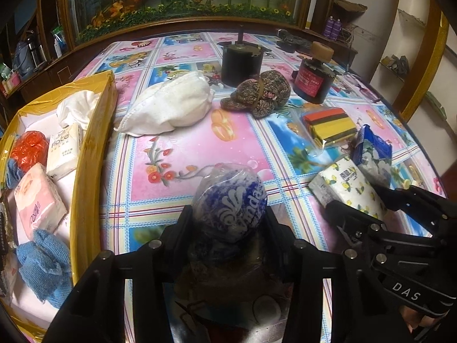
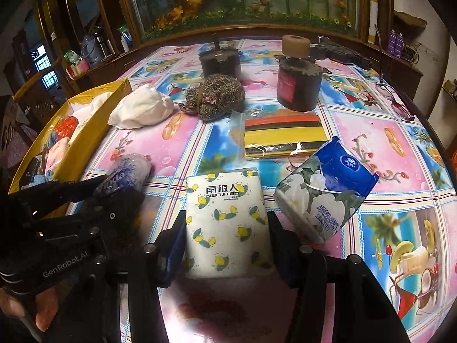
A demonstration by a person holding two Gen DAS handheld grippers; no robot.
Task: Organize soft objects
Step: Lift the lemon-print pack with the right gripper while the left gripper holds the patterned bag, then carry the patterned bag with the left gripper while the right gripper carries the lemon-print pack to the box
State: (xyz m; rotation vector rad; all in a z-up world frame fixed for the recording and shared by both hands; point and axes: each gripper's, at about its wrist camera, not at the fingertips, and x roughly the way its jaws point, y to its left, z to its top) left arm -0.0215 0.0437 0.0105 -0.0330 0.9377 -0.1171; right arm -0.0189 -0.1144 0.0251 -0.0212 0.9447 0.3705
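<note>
I am seeing the near end of the blue-and-white tissue roll [image 1: 230, 203] hidden behind my left gripper [image 1: 227, 220], whose fingers are pressing both its sides, low over the bench [image 1: 182, 143]. The roll is looking crinkled in clear wrap. My right gripper [image 2: 227, 223] is clamping the lemon-print tissue pack [image 2: 228, 223], lying flat near me, its near edge washed out. Both are tilting downward. The yellow box [image 1: 85, 171] is sitting at left, cut off.
</note>
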